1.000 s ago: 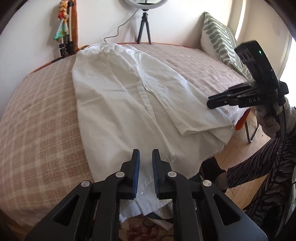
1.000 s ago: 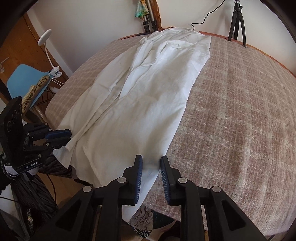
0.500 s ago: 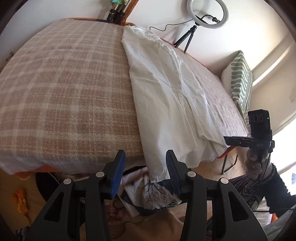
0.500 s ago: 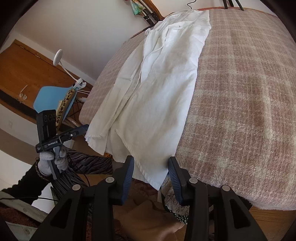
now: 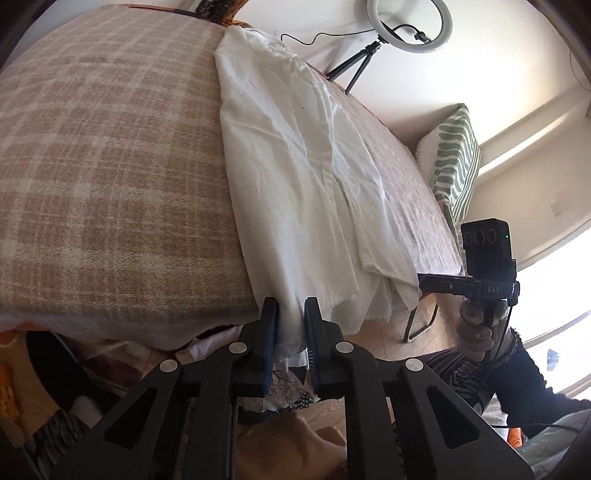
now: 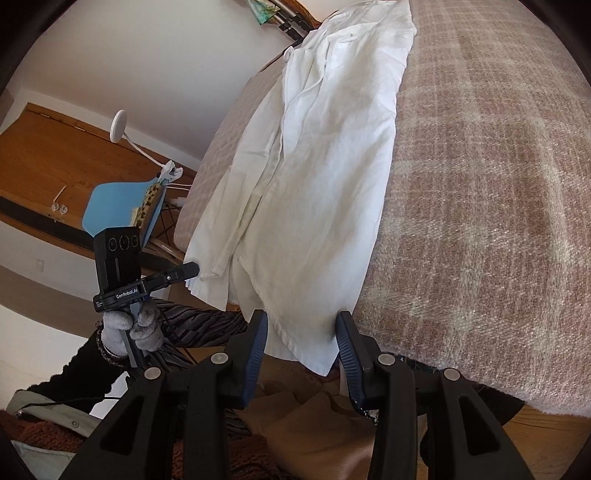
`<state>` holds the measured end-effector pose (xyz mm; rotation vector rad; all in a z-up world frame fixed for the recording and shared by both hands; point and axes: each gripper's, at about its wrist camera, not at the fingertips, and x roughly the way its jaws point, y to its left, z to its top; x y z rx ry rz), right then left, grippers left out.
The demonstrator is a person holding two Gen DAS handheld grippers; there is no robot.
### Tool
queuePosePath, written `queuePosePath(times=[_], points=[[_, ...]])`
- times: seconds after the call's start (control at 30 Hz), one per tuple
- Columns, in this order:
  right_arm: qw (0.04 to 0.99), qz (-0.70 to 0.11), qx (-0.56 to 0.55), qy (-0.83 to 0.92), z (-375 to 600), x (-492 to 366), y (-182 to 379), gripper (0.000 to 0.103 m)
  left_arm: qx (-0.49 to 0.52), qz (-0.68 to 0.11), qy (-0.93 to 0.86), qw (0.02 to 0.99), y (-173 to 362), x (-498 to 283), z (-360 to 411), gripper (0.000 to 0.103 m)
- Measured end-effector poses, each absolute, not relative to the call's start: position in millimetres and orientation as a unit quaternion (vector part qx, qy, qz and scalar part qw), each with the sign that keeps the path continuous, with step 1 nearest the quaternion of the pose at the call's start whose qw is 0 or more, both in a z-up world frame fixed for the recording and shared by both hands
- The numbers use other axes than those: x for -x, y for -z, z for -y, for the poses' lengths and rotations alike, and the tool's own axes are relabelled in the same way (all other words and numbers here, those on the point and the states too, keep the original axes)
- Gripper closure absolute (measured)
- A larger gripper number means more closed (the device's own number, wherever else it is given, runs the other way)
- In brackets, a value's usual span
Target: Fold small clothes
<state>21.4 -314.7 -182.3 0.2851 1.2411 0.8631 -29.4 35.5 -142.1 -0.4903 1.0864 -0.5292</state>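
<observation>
Pink-and-cream plaid wool covers the bed, which fills most of both views. A long white garment is laid lengthwise across the blanket, its collar end toward 12 o'clock and its hem draped over the near edge of the bed toward 6 o'clock. A green-striped pillow is seen at 2 o'clock in the left wrist view, beyond the far side of the bed. A ring light on a tripod is seen at 1 o'clock by the wall. A blue chair is seen at 9 o'clock in the right wrist view.

The left gripper is placed at the hanging hem, its jaws narrowly parted with a fold of white cloth between them; whether the pads actually press the cloth cannot be told for sure. The right gripper is held at the other hem corner, its jaws spread wide on either side of the hanging cloth point, not clamped on it.
</observation>
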Motion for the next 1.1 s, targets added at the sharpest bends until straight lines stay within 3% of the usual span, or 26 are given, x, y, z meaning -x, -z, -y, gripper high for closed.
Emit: queuePosePath(times=[0.1, 0.2, 0.3, 0.33, 0.4, 0.6, 0.63, 0.67, 0.73, 0.8, 1.1], points=[[0.715, -0.562, -0.133, -0.393, 314, -24, 183, 0.062, 0.226, -0.505, 0.246, 0.796, 141, 31, -37, 0.095], [0.718, -0.564, -0.129, -0.389, 313, -25, 184, 0.071, 0.227, -0.504, 0.249, 0.795, 139, 30, -36, 0.096], [0.72, -0.56, -0.123, -0.39, 320, -23, 181, 0.071, 0.217, -0.501, 0.252, 0.799, 139, 31, -38, 0.096], [0.723, -0.559, -0.119, -0.389, 322, -22, 179, 0.069, 0.215, -0.501, 0.251, 0.8, 139, 31, -39, 0.096], [0.717, -0.565, -0.129, -0.387, 326, -22, 180, 0.055, 0.216, -0.507, 0.252, 0.796, 143, 28, -40, 0.095], [0.696, -0.587, -0.145, -0.387, 325, -22, 194, 0.056, 0.224, -0.517, 0.25, 0.787, 151, 26, -43, 0.089], [0.693, -0.59, -0.142, -0.39, 320, -22, 195, 0.058, 0.22, -0.515, 0.255, 0.788, 149, 26, -41, 0.09], [0.69, -0.59, -0.141, -0.394, 316, -22, 196, 0.069, 0.211, -0.516, 0.257, 0.79, 148, 26, -39, 0.09], [0.689, -0.586, -0.141, -0.403, 310, -20, 193, 0.074, 0.204, -0.511, 0.262, 0.793, 143, 26, -34, 0.094], [0.693, -0.575, -0.139, -0.412, 307, -20, 188, 0.086, 0.212, -0.506, 0.268, 0.791, 139, 25, -33, 0.096], [0.712, -0.521, -0.175, -0.438, 307, -35, 160, 0.094, 0.241, -0.464, 0.294, 0.8, 106, 2, -32, 0.098]])
